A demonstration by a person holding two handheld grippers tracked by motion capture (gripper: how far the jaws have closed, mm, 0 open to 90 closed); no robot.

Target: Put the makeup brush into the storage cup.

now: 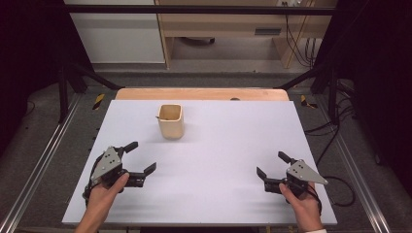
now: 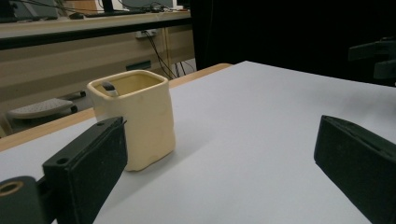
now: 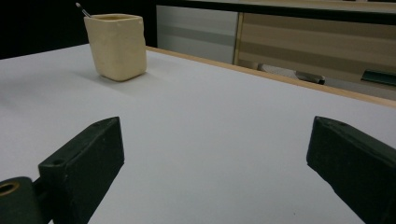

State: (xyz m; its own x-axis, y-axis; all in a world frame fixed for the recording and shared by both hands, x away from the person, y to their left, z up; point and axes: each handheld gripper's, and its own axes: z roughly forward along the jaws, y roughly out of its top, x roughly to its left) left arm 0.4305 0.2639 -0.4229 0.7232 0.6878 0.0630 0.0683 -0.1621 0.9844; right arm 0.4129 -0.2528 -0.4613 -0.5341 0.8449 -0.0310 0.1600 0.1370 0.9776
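Note:
A cream square cup (image 1: 170, 121) stands upright on the white table (image 1: 233, 145), toward the back and left of centre. A thin dark-tipped stick leans inside it (image 2: 109, 88). My left gripper (image 1: 141, 156) rests open near the front left, well short of the cup (image 2: 135, 116), with nothing between its jaws. Open as well, my right gripper (image 1: 272, 164) sits near the front right, its jaws pointing left toward the cup (image 3: 117, 44) far off across the table.
A wooden strip (image 1: 201, 93) edges the table's far side. Black frame bars and cables (image 1: 335, 126) flank the right side, and metal rails (image 1: 43, 155) run along the left. A wooden desk (image 1: 233, 29) stands behind.

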